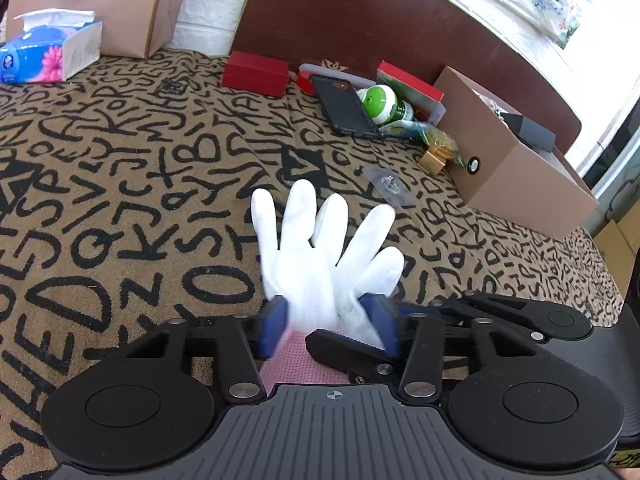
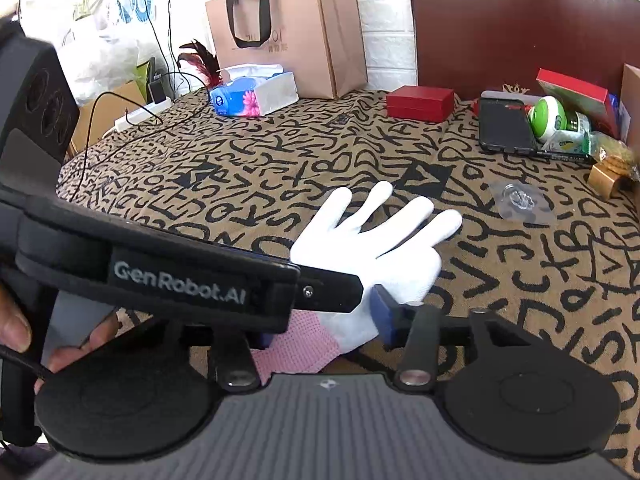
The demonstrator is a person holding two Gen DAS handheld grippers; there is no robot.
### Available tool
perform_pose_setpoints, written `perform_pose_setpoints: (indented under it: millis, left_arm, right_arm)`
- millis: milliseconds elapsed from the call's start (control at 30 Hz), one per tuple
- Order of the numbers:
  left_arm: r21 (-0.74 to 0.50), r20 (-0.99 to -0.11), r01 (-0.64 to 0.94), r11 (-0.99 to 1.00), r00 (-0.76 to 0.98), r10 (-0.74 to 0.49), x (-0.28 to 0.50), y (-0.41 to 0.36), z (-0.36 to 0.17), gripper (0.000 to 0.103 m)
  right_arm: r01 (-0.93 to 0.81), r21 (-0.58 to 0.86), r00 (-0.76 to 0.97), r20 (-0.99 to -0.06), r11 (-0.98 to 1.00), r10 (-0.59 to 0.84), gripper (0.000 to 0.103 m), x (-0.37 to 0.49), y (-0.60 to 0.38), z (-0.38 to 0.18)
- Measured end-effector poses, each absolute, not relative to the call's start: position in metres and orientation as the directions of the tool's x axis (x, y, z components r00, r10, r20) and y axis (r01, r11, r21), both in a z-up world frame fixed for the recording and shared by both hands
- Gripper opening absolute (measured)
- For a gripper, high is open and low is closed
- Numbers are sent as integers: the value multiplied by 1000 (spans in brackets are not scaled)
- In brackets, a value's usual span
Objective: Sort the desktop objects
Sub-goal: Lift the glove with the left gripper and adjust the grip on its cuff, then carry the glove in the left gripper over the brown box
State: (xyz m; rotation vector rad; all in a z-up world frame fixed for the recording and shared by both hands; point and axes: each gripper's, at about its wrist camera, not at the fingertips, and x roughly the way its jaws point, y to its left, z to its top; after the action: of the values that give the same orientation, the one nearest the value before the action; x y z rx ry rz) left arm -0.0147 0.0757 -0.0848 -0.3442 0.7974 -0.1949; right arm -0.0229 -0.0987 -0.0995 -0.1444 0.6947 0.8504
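Glove (image 1: 326, 256) lies flat on bench (image 1: 120, 184), dead ahead of both grippers; long axis runs away from you, cuff nearest, its fingertips pointing toward far clutter.
Your left gripper (image 1: 332, 326): fingers straddle glove at wrist, seem to pinch it.
Your right gripper (image 2: 320, 322): half hidden by left; contact unclear.
Both equally near.
Open bench left; box (image 1: 516, 168) and phone (image 1: 344, 106) crowd right-far side.

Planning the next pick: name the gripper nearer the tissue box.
Left. The left gripper is at the cuff of the glove, on the side toward the tissue box; the right gripper is beside it, on the far side.
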Motion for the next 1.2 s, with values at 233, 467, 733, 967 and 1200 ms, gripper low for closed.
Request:
perform_pose_setpoints:
  millis: [233,467,733,967,1200]
  left_arm:
    - [-393,-660,65,917,674,-331,-17,74,-80,41]
    - [-383,-654,84,920,679,-334,-17,65,-76,33]
    - [-355,-677,82,931,665,-316,-11,59,-83,39]
    - [-319,-678,92,943,673,-295,-14,55,-78,22]
    - [-311,-630,137,941,711,-312,-21,43,-53,25]
  right_arm:
    - [-745,129,454,-622,655,638,31,-26,-100,-98]
    - [-731,160,447,-621,663,643,18,-25,-111,-97]
    - [-700,220,431,-629,679,648,25,-17,-117,-102]
    - [-714,207,426,-630,669,649,20,-16,-114,-104]
    - [-708,206,460,-592,676,662,13,-24,-128,-88]
